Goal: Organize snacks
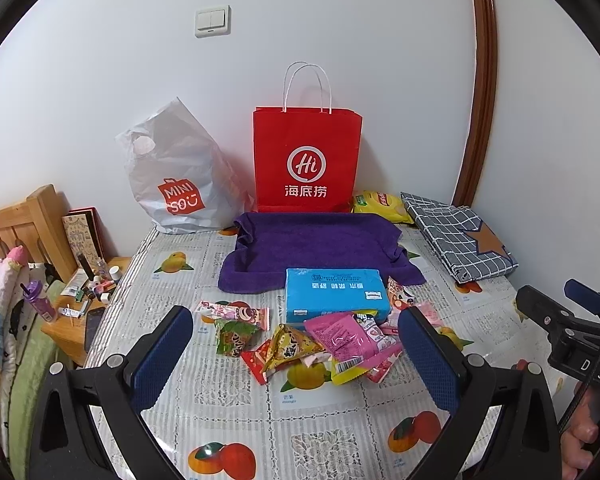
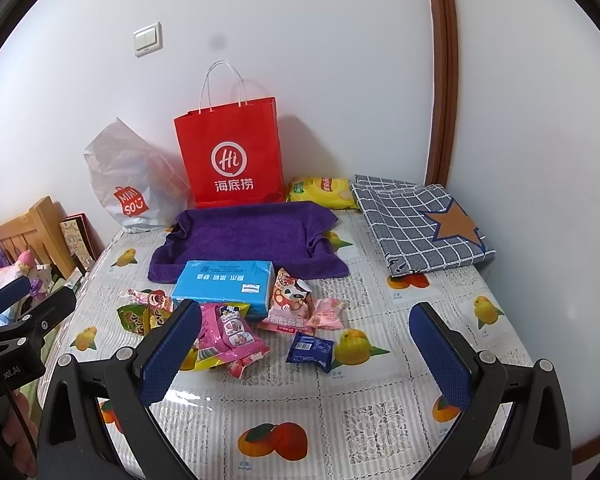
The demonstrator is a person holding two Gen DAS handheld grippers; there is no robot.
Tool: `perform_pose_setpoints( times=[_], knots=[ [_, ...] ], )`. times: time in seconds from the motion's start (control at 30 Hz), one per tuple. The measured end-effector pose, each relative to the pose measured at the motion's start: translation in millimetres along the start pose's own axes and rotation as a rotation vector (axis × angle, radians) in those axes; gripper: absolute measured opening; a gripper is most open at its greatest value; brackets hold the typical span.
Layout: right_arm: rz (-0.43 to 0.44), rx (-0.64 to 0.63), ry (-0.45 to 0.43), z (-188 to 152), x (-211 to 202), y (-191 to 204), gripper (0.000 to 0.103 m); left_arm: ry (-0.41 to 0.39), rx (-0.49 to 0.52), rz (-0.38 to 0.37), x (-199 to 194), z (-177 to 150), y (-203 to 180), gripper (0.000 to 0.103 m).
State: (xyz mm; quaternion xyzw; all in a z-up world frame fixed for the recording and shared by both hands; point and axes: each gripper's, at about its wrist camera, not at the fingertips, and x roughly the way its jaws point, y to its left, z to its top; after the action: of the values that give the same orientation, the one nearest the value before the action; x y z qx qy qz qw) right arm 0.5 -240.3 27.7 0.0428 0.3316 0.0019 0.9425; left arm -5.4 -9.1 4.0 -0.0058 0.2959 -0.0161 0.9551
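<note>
From my left wrist camera, the blue tissue pack (image 1: pixel 337 295) covers the near edge of the purple towel (image 1: pixel 316 250) and most of a red-and-white packet (image 1: pixel 400 298) at its right end. The print on the snack wrappers (image 1: pixel 340 340) in front of the pack is too small for me to read. My right gripper (image 1: pixel 540 304) is cut off by the frame edge.
</note>
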Motion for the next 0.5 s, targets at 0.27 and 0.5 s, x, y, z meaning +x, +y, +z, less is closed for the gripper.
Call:
perform_pose_setpoints(
  times=[0.27, 0.5],
  knots=[
    [0.011, 0.018, 0.009, -5.5, 4.0, -1.2, 0.103, 0.007, -0.006, 0.006, 2.5, 3.8, -2.6, 0.103],
    [0.005, 0.0, 0.013, -6.2, 11.9, 4.0, 0.103, 0.016, -0.014, 0.014, 5.4, 5.0, -2.6, 0.103]
  ],
)
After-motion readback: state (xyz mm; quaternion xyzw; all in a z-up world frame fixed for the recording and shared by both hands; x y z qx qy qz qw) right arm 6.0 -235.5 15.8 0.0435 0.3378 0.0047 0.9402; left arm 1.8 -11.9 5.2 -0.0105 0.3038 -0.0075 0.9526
